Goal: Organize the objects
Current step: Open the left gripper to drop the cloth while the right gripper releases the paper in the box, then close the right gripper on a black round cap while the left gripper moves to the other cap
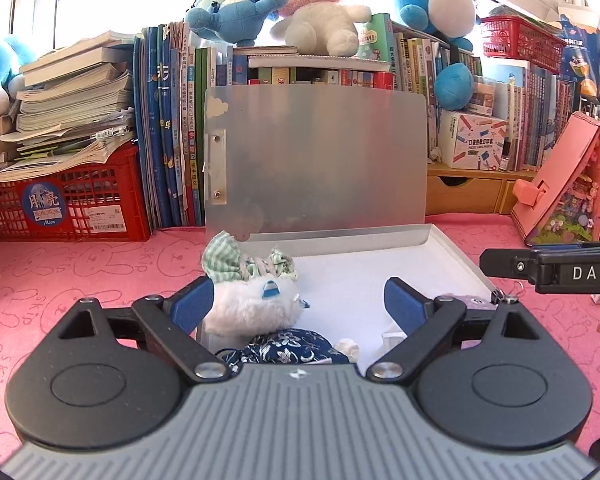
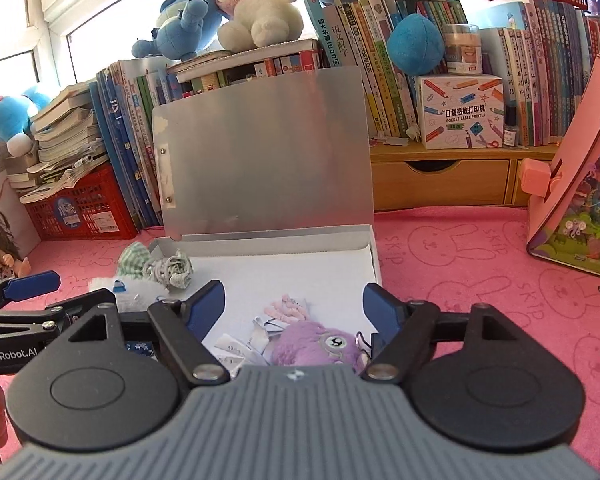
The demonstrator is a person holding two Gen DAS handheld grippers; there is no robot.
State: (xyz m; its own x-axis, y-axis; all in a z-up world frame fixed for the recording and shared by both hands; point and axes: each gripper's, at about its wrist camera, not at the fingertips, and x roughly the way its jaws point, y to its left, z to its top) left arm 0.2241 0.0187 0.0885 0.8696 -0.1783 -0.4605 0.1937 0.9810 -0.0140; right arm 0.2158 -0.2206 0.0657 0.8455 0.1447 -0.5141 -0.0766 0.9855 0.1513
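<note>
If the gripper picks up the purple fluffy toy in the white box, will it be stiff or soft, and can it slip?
The purple fluffy toy looks like plush, so it would probably squash and give under the pads. For its size it is likely light. Its long fur may let it slide a little; the thin loop at its side may snag on the paper scraps beside it.

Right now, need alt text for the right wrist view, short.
An open right gripper hovers over a shallow white box with its lid raised, a purple plush toy and paper scraps between its blue fingers. The left gripper reaches in from the left over a pink bunny-print mat; books and plush toys fill the background.
</note>
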